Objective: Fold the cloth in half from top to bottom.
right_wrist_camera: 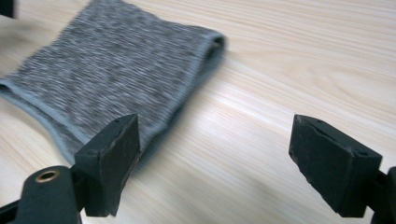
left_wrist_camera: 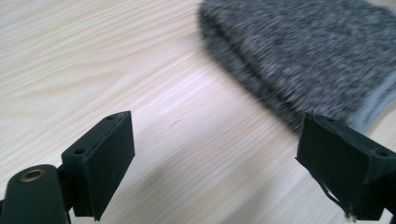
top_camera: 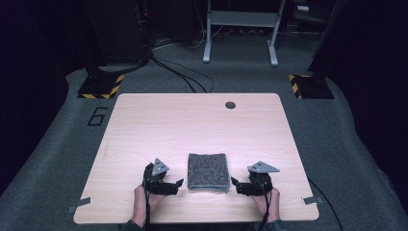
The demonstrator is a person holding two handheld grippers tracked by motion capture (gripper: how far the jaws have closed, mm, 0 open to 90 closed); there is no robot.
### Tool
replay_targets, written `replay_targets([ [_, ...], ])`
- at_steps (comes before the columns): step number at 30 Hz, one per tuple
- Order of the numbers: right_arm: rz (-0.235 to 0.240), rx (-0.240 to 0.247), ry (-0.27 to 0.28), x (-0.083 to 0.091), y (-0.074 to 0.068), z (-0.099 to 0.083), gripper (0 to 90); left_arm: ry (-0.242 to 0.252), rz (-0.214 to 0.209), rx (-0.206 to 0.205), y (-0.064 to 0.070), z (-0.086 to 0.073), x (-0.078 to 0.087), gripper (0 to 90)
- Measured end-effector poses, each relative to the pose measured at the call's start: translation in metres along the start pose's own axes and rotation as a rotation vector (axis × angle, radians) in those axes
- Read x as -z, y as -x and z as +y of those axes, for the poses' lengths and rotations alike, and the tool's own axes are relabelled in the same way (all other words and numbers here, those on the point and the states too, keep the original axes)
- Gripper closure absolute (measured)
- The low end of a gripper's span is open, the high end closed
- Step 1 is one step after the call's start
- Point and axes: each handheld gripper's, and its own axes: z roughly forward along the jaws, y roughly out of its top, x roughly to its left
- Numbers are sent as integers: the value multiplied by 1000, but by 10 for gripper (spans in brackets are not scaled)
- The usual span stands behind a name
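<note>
**Two grippers beside a folded cloth**

A folded grey speckled knit cloth (top_camera: 207,172) lies on the light wooden table (top_camera: 159,125), near its front edge. The left gripper (top_camera: 179,183) and right gripper (top_camera: 234,181) flank it, both with jaws wide apart, holding nothing.

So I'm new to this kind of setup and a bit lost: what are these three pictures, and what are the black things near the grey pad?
A person sits at a wooden table, holding hand-held tongs in each hand. The high view looks down from above: the left tongs and right tongs flank a folded grey cloth near the table's front edge. The other two pictures come from cameras riding on the tongs, looking along their black jaws. The left gripper view shows the cloth ahead; the right gripper view shows it from the other side. Both tongs are open and hold nothing.
</note>
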Motion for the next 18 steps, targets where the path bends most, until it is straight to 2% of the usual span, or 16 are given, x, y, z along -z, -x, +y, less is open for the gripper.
replay_targets([
  [5,-79,-39,-21,12,24,-18,158,-22,73,35,-17,-16,9,105],
  [10,-152,-80,-59,21,44,-32,143,-59,109,73,-34,-30,17,97],
  [13,-187,-91,-59,27,52,-35,144,-48,134,101,-40,-35,20,95],
  [16,-214,-91,-81,27,58,-36,144,-36,152,111,-45,-38,21,95],
  [18,-222,-73,-86,28,62,-36,140,-50,162,106,-48,-37,22,91],
])
